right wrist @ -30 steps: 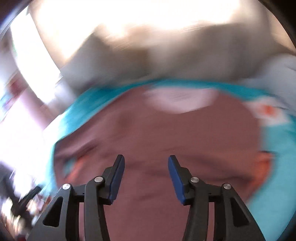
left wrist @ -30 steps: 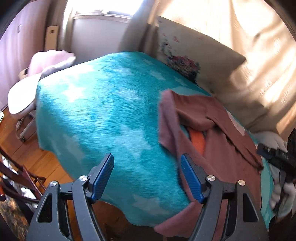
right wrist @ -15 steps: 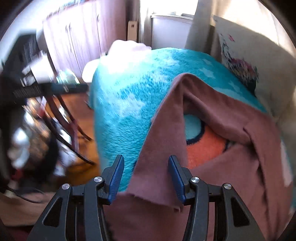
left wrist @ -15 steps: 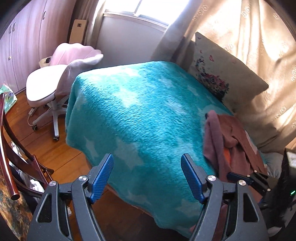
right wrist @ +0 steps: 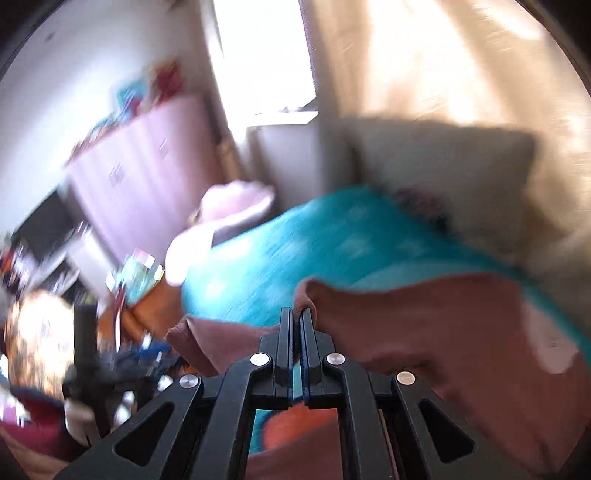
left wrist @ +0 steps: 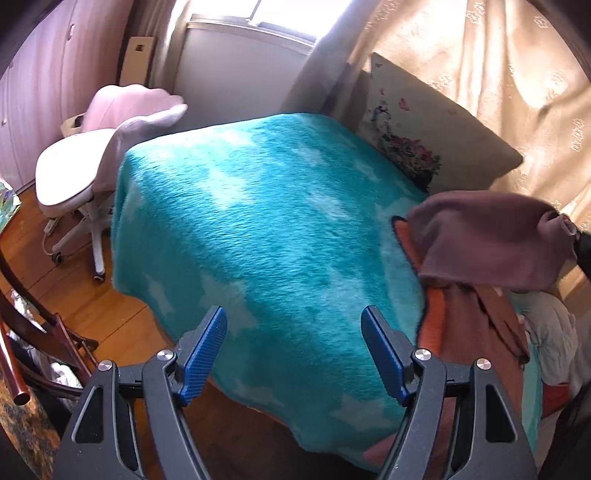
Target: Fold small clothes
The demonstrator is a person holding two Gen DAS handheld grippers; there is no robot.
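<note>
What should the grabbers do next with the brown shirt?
Probably carry the lifted edge across and lay it flat. The right gripper is shut on the brown shirt, holding it above the blue blanket, while the left gripper is open.

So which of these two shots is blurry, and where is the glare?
Right wrist view: heavy motion blur over the room and blanket, though the shut right gripper stays sharp. Left wrist view: mostly crisp, with the window blown out and the curtain brightly backlit.
</note>
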